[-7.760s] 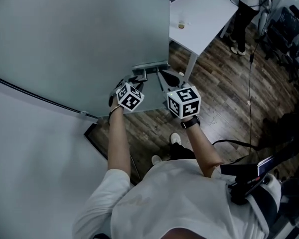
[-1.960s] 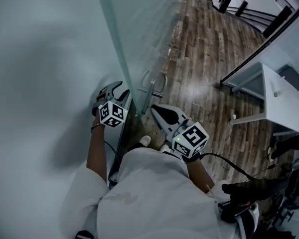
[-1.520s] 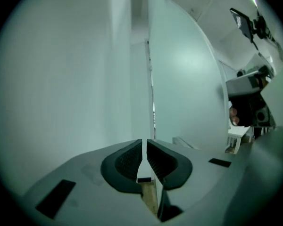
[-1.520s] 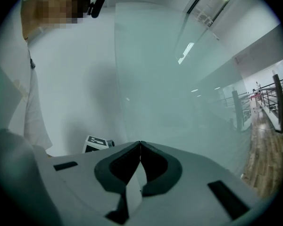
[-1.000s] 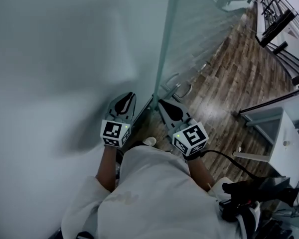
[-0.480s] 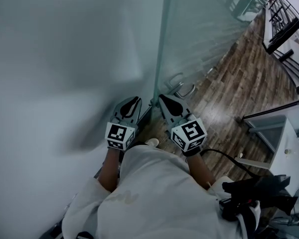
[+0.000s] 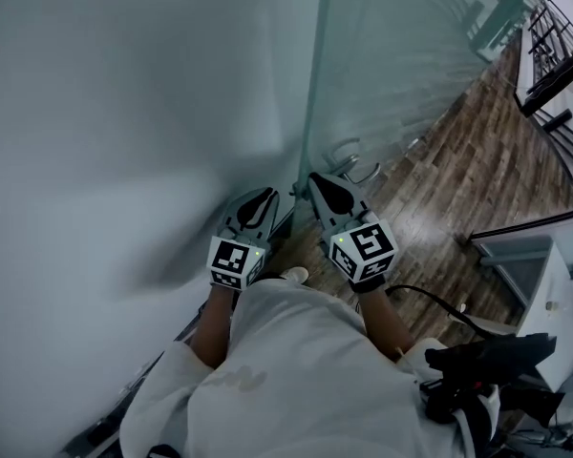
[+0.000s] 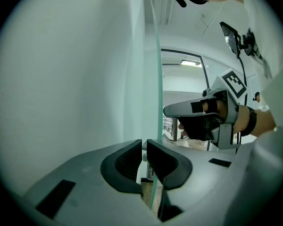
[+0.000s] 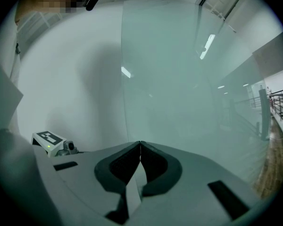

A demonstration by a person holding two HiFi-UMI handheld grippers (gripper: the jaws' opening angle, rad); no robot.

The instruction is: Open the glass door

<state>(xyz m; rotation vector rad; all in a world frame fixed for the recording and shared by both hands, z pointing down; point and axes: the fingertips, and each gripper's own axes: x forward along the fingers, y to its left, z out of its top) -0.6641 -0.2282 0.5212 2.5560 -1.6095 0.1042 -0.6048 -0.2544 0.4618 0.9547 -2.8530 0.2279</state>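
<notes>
The glass door [image 7: 392,65] stands edge-on ahead of me, its thin green edge [image 7: 311,113] running down between my two grippers. A curved metal handle [image 7: 351,163] sits on the door's right face. My left gripper [image 7: 265,196] is left of the edge by the white wall, its jaws all but together with nothing between them. In the left gripper view the edge [image 8: 156,88] rises just beyond the left gripper [image 8: 142,144]. My right gripper [image 7: 317,178] is shut and empty, right of the edge and short of the handle. The right gripper [image 9: 140,145] faces the pane [image 9: 188,79].
A white wall [image 7: 124,113] fills the left. Wood floor [image 7: 468,151] lies beyond the door. A white table [image 7: 554,284] stands at the right, and black railings [image 7: 554,55] at the top right. Black gear and a cable [image 7: 477,370] hang at my right hip.
My right gripper has slid a little forward along the door's right side, closer to the handle. The left gripper has stayed put. Both sets of jaws are as before.
</notes>
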